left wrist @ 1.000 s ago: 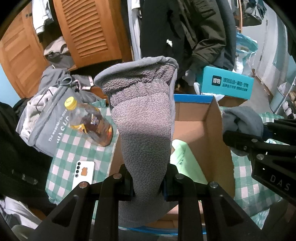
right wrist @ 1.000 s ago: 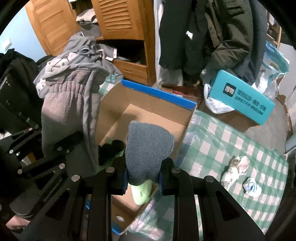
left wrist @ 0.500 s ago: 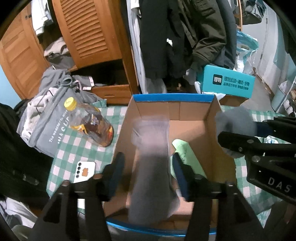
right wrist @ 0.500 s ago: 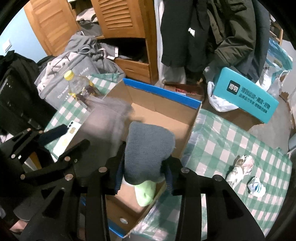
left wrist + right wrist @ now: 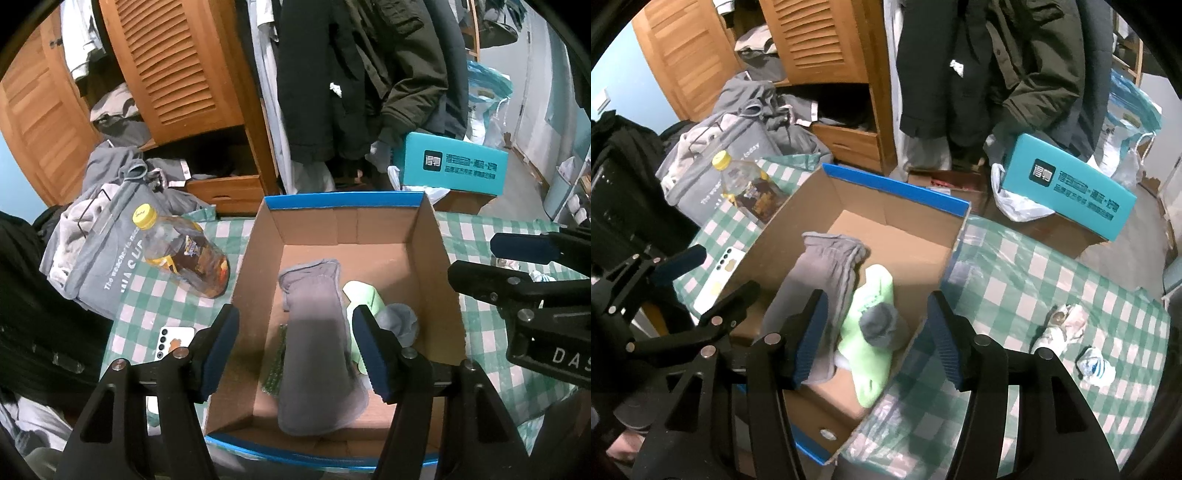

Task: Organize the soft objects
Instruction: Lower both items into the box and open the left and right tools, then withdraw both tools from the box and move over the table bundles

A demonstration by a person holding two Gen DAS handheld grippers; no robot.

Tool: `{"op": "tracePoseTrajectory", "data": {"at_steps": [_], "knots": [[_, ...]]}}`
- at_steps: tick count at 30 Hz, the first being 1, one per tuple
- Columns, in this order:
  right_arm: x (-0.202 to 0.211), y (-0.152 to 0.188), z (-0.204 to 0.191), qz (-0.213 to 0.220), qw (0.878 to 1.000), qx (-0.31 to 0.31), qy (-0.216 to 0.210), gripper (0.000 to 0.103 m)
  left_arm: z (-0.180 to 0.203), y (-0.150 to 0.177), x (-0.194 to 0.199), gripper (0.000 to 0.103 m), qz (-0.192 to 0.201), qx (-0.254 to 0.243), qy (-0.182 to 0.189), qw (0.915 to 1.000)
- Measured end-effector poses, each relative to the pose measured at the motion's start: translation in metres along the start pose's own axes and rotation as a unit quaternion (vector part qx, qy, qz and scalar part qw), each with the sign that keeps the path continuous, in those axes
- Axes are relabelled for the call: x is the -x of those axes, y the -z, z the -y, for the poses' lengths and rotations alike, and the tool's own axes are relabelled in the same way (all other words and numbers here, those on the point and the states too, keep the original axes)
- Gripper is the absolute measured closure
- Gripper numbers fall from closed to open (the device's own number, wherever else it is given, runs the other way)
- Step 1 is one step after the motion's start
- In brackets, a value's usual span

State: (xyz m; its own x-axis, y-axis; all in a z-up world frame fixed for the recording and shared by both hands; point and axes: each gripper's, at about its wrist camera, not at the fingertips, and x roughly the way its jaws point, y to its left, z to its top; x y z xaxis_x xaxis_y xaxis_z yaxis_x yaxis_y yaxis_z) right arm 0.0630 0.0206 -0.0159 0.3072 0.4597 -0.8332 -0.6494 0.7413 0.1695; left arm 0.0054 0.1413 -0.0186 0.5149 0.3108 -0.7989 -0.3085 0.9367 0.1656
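A long grey fleece sock (image 5: 317,343) lies inside the open cardboard box (image 5: 436,266) with the blue rim. Beside it lie a light green sock (image 5: 364,297) and a small grey-blue sock (image 5: 400,323). My left gripper (image 5: 295,343) is open and empty just above the near end of the box. My right gripper (image 5: 873,328) is open and empty over the box's right side; the grey sock (image 5: 827,269), green sock (image 5: 873,302) and grey-blue sock (image 5: 882,325) lie below it in the box (image 5: 923,266).
A bottle with a yellow cap (image 5: 181,254) and a white phone (image 5: 173,339) lie on the green checked cloth (image 5: 147,306) left of the box. Grey clothes (image 5: 96,236) are piled further left. Crumpled wrappers (image 5: 1063,325) lie right of the box. A teal carton (image 5: 1071,188) sits behind.
Both grippers opened. The long grey sock dropped from my left gripper into the box, and the grey-blue sock dropped from my right gripper onto the green sock.
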Motion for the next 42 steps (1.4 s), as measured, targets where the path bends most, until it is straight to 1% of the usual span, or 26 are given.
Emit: {"op": "tracePoseTrajectory", "data": {"at_steps": [2, 9, 12, 24, 30, 32, 42], "knots": [[0.001, 0.001, 0.003, 0.0, 1.0, -0.002, 0.004, 0.046, 0.002, 0.0, 0.0, 0.032, 0.001, -0.002, 0.0, 1.0], [0.006, 0.006, 0.014, 0.0, 1.0, -0.007, 0.012, 0.046, 0.014, -0.002, 0.001, 0.031, 0.001, -0.013, 0.009, 0.9999], [0.008, 0.009, 0.02, 0.0, 1.0, -0.01, 0.017, 0.046, 0.02, -0.002, 0.002, 0.027, 0.001, -0.02, 0.011, 0.9998], [0.02, 0.022, 0.04, 0.002, 0.999, -0.015, 0.037, 0.045, 0.046, -0.004, 0.005, 0.023, 0.001, -0.043, 0.02, 0.9989], [0.027, 0.03, 0.055, 0.003, 0.999, -0.021, 0.048, 0.045, 0.063, -0.004, 0.008, 0.02, 0.0, -0.057, 0.026, 0.998], [0.031, 0.034, 0.061, 0.004, 0.998, -0.023, 0.052, 0.045, 0.07, -0.004, 0.008, 0.017, 0.0, -0.064, 0.029, 0.9975], [0.041, 0.053, 0.09, 0.004, 0.997, -0.042, 0.072, 0.044, 0.102, -0.006, 0.016, 0.017, 0.002, -0.091, 0.04, 0.995]]}}
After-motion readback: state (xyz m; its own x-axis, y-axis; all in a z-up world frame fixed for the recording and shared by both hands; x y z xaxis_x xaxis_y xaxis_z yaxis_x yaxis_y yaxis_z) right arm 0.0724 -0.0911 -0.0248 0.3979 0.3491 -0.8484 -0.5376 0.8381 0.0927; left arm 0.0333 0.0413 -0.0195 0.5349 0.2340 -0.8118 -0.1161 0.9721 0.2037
